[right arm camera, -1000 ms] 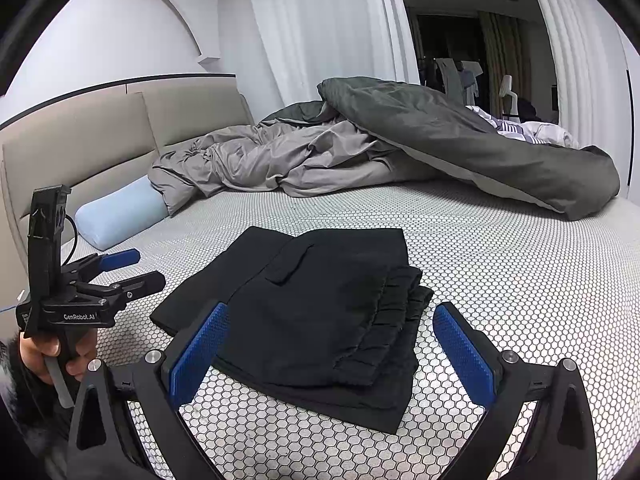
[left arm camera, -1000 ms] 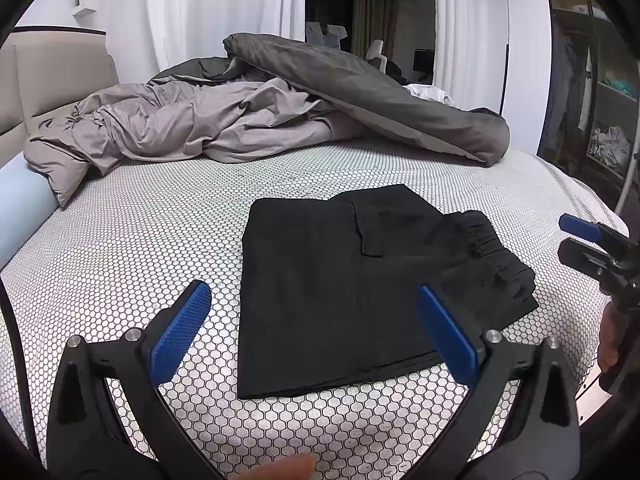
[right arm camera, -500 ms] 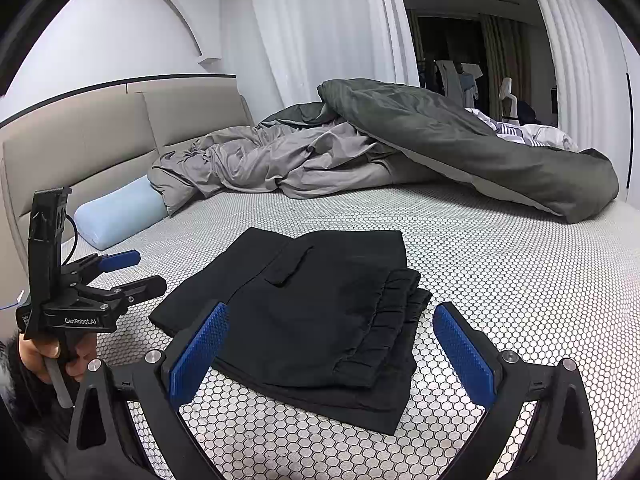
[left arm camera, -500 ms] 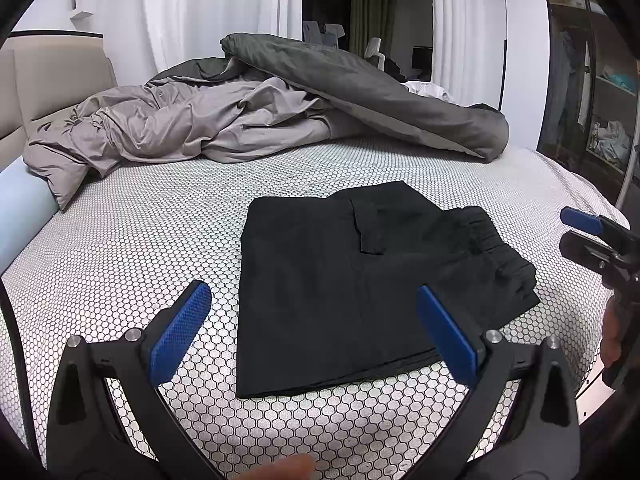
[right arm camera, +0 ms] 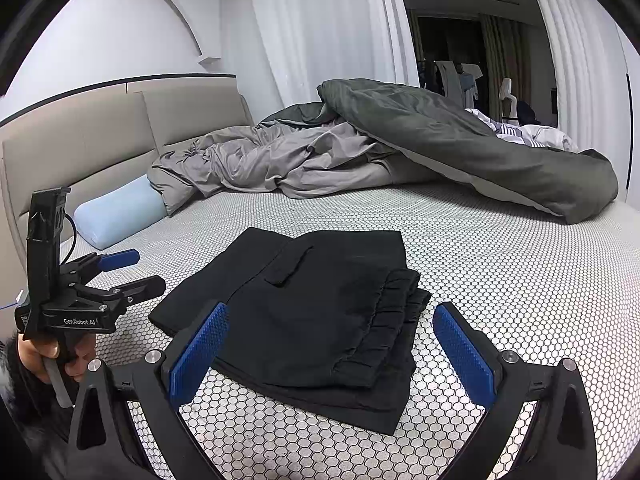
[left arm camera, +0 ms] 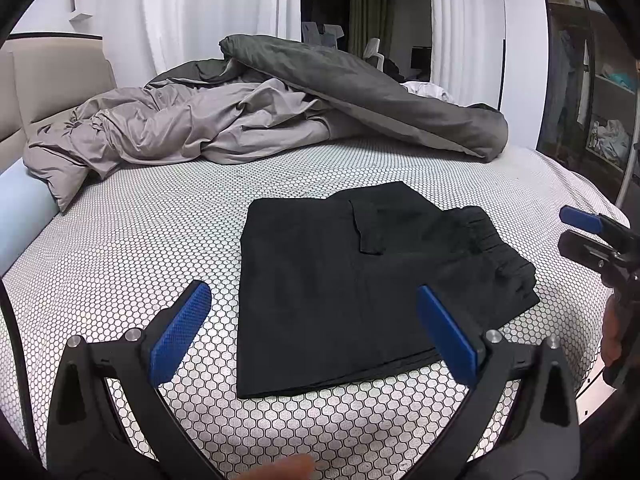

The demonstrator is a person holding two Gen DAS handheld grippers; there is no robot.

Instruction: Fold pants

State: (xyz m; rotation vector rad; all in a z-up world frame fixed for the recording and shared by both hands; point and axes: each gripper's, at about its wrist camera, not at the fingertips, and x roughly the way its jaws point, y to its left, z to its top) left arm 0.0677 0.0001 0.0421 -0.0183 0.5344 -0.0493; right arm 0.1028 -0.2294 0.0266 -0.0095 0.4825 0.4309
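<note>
**Folded pants at rest, both grippers held clear**

Little has moved since the earlier frames: the pants (left arm camera: 372, 280) are seen in the same folded stack at the centre of both views, and the grippers are held where they were.

The pants are laid flat on the honeycomb-patterned bed (left arm camera: 140, 240), with the elastic waistband turned toward the right of the left wrist view. A pocket flap is seen on the top layer. In the right wrist view the pants (right arm camera: 316, 312) are shown in several stacked layers, waistband at lower centre.

The left gripper (left arm camera: 314, 334) is held wide open above the near edge of the pants, and nothing is gripped. The right gripper (right arm camera: 332, 350) is likewise spread wide and empty, apparently just above the cloth, though contact cannot be judged.

A rumpled duvet (left arm camera: 320, 108) is piled across the upper part of the frame, well apart from the pants. A pale blue pillow (right arm camera: 120, 216) is seen at middle left.
</note>
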